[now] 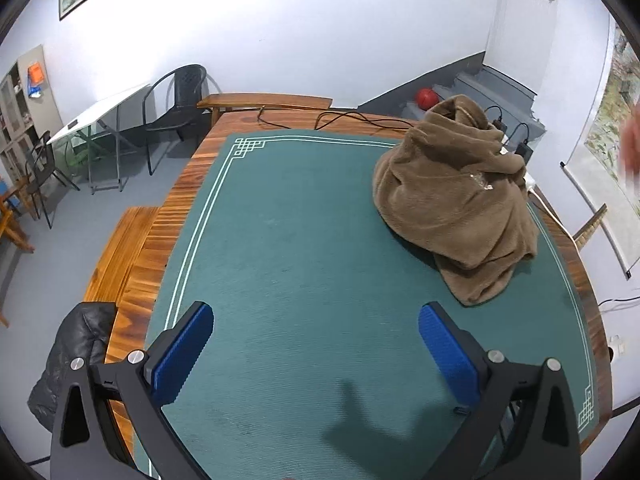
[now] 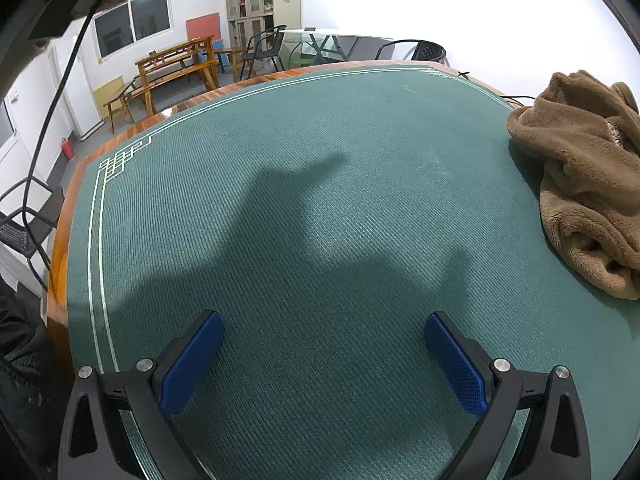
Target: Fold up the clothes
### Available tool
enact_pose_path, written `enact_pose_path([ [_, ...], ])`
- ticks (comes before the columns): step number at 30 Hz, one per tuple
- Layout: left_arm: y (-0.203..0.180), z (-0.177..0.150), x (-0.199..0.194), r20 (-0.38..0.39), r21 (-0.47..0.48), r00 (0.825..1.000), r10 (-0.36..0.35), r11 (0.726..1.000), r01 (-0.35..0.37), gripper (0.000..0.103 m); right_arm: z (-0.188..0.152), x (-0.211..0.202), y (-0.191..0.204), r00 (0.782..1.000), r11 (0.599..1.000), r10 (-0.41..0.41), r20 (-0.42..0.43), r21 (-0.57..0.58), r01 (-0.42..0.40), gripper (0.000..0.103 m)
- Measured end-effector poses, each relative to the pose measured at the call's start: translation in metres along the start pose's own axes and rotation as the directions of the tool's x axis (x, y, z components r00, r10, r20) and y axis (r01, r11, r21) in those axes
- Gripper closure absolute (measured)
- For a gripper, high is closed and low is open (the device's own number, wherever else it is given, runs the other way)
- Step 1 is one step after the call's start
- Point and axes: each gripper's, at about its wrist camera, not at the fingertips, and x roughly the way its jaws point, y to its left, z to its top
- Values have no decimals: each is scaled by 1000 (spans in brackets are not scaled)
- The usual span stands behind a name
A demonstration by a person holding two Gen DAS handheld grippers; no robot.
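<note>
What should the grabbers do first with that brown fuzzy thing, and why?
Probably move the right gripper to the brown garment and pinch an edge to spread it. It sits crumpled in a heap at the mat's far right side, and both grippers, the left too, hang open and empty above bare mat.

no readable text, labels or signs

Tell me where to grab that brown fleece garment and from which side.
Grip the loose lower flap of the brown fleece garment, where it lies low on the green mat. Come in from the near side with the open left gripper. The rest is a tall bunched heap, probably too bulky to pinch cleanly.
</note>
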Motion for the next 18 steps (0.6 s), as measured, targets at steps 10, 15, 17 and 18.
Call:
enact_pose_path([
  [10, -23, 3, -8, -13, 24, 999, 49, 999, -49, 0, 0, -1, 0, 1000, 1000, 3, -22, 1, -3, 1],
  [15, -34, 1, -6, -23, 32, 998, 59, 998, -58, 0, -1, 0, -1, 1000, 1000, 3, -21, 1, -3, 1],
  [17, -40, 1, -9, -17, 43, 998, 64, 997, -63, 0, -1, 0, 0, 1000, 1000, 3, -20, 1, -3, 1],
  [18, -43, 1, -10, -14, 48, 998, 66, 997, -65, 0, -1, 0, 0, 1000, 1000, 3, -19, 1, -3, 1],
])
